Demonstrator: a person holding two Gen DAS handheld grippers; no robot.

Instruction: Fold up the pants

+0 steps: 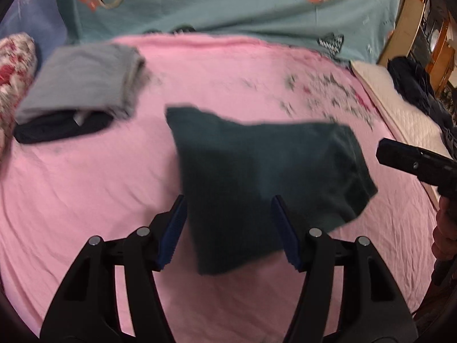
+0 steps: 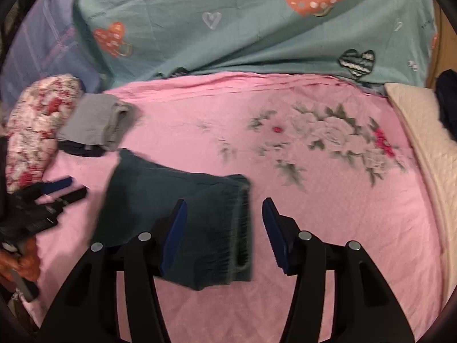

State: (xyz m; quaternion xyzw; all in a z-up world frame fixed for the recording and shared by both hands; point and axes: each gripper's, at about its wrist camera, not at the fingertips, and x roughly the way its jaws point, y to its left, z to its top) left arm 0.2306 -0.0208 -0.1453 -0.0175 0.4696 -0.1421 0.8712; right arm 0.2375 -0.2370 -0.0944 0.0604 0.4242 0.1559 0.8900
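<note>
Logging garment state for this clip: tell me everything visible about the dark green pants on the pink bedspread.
The dark green pants are folded into a compact, roughly rectangular bundle of soft, matte knit-looking fabric. In the right wrist view a ribbed, gathered band shows along their right edge. They lie flat on the pink bedspread, apart from the grey folded garment. Both the left tool and right tool are open; neither grips them. Motion blur hides finer detail.

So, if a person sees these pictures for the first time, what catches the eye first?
Most likely the dark green folded pants, lying in the middle of the pink bed cover in front of both open grippers, left and right. Next, the small stack at the far left: a grey folded garment on top of a dark one, beside a floral pillow.
</note>
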